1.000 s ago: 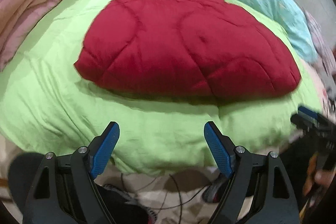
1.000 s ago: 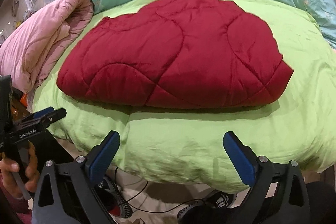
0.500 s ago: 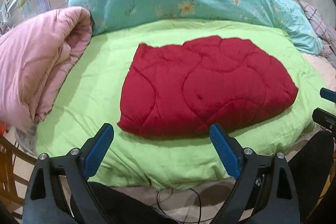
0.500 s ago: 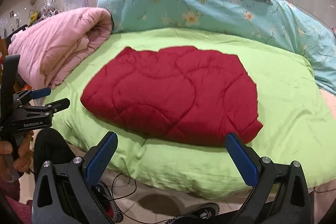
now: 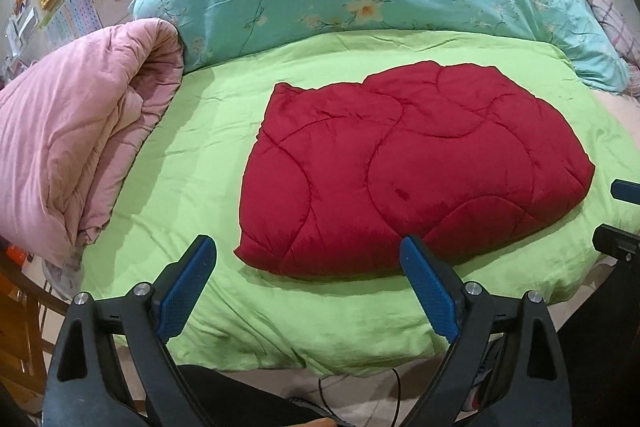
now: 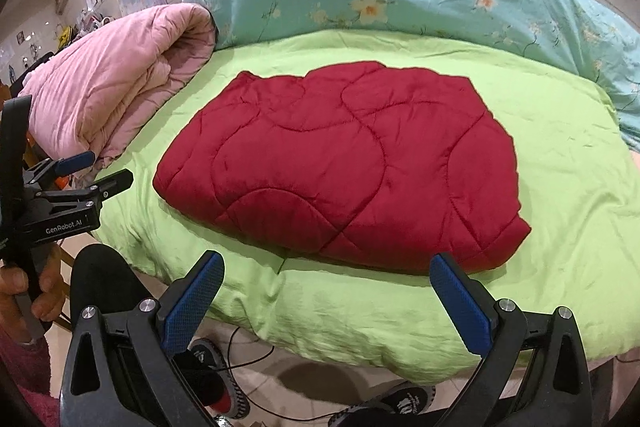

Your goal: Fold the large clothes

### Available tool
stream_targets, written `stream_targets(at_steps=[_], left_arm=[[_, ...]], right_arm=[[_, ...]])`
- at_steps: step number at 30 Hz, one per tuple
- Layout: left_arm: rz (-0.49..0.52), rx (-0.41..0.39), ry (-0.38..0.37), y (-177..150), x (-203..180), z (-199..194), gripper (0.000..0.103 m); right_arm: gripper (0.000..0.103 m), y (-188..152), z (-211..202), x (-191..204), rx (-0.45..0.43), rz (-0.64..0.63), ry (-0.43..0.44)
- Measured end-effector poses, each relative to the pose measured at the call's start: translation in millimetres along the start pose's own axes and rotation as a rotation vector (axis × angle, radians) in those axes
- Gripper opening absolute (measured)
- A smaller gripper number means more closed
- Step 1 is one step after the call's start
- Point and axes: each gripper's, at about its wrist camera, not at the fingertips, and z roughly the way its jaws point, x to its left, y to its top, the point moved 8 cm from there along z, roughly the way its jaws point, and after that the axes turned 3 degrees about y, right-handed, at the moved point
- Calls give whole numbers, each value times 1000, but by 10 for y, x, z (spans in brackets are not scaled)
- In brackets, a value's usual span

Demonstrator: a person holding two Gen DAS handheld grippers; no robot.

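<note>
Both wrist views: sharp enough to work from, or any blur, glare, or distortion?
Left wrist view: sharp, evenly lit, soft shadow under the red quilt, fisheye bowing the green bedspread. Right wrist view: equally sharp, no glare, dark vignette in the corners.

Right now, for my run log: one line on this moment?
left gripper: open, empty | right gripper: open, empty | red quilted garment: folded on green duvet

Left gripper [image 5: 308,279]: jaws wide apart, nothing between the pads, having just been opening. Right gripper [image 6: 328,293]: jaws wide apart, empty. Left hand [image 6: 28,291] grips the left gripper's handle.
</note>
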Motion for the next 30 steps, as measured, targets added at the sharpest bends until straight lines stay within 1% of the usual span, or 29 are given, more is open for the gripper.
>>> stream_targets(at_steps=[6,9,14,30], left_arm=[[-1,-6,-28,56,-35,-31,94],[-5,-4,-63,74,-69,-35,94],[-9,8,-83,76,-117,23,94],[-4,5,-103,122,-175,57,94]], right_arm=[[103,48,-3,40,7,-25,-12],[103,62,-15,47,11,-27,-4],[103,60,38,40,35,-41,-18],[103,145,57,10,28,-37,-20]])
